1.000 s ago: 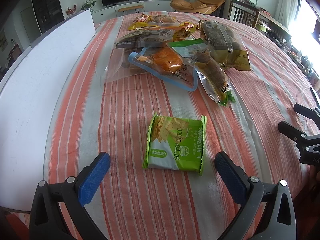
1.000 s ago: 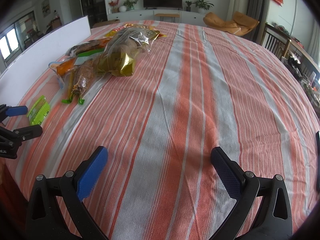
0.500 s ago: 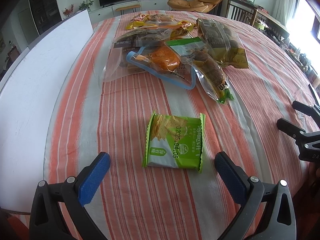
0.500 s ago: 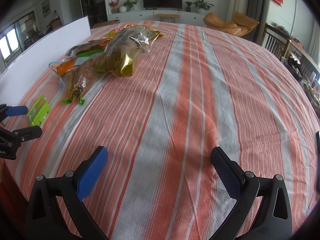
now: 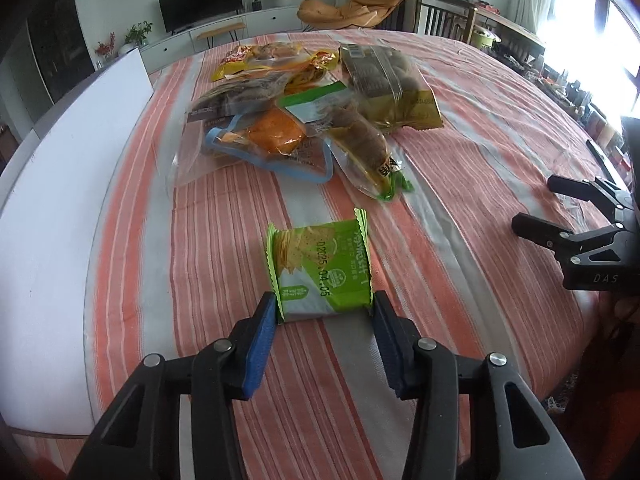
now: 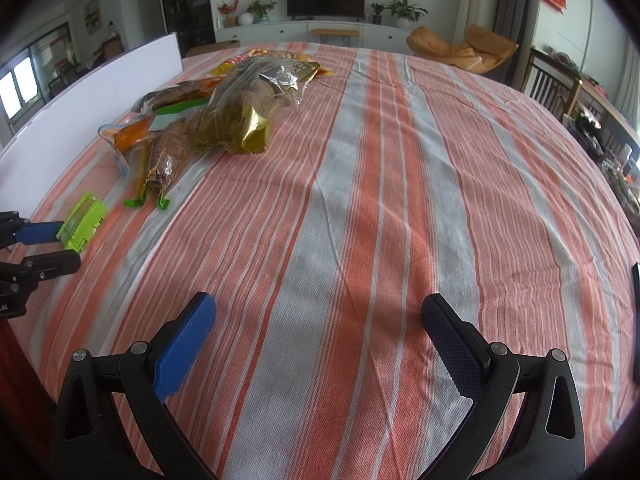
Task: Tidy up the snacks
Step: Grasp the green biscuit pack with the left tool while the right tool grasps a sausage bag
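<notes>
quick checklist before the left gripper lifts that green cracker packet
1. Left gripper jaws flank the flat green cracker packet: ok.
2. Both blue pads touching the packet's crimped ends: ok.
3. Grip firmly closed: cannot tell.
4. Packet apart from the heap of clear snack bags: ok.
5. Right gripper open, empty, off to the side: ok.
6. Striped orange tablecloth not caught between pads: cannot tell.

A single cracker packet [image 5: 322, 270] lies at centre frame on the surface [image 5: 460, 184], between the left gripper [image 5: 324, 308] fingertips; the snack pile [image 5: 308, 120] sits behind it, upper centre.
</notes>
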Action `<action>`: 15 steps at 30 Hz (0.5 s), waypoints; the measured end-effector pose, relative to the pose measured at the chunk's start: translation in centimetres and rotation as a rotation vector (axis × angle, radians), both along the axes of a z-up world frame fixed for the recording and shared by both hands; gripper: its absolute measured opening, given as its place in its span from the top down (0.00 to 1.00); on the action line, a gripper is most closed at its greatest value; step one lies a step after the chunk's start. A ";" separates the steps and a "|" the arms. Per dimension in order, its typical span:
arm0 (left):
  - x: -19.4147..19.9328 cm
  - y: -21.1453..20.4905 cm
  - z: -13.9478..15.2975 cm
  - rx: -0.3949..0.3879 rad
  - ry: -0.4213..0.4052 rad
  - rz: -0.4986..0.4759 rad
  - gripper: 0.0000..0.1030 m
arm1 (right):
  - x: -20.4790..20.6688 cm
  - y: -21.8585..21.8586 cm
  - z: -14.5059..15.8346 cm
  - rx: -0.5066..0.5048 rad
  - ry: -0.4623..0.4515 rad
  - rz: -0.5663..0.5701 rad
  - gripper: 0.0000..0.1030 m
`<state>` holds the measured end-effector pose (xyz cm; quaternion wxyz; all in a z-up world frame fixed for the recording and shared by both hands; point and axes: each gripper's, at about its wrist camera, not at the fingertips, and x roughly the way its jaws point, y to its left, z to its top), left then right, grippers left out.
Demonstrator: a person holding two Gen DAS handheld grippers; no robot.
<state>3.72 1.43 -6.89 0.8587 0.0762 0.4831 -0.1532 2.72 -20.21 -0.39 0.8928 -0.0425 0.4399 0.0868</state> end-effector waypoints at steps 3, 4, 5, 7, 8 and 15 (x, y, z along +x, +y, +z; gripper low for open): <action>0.1 0.8 0.3 -0.043 0.012 0.026 0.55 | 0.3 -0.2 0.3 0.007 0.029 0.022 0.00; 0.0 1.2 0.4 -0.058 0.011 0.036 0.55 | 0.4 -0.6 0.5 0.031 0.041 0.020 0.00; -0.1 1.5 0.6 -0.068 0.005 0.045 0.55 | 0.5 -1.2 0.8 0.081 0.053 0.005 0.00; -0.1 2.2 0.9 -0.084 -0.005 0.059 0.55 | 0.8 -1.9 1.3 0.204 0.070 -0.001 0.00; -0.1 2.4 1.0 -0.090 -0.007 0.065 0.55 | 1.2 -1.8 1.7 0.284 0.084 0.016 0.00; -0.5 3.7 2.4 -0.122 -0.035 0.101 0.55 | 8.3 5.5 2.6 0.379 0.192 0.182 0.02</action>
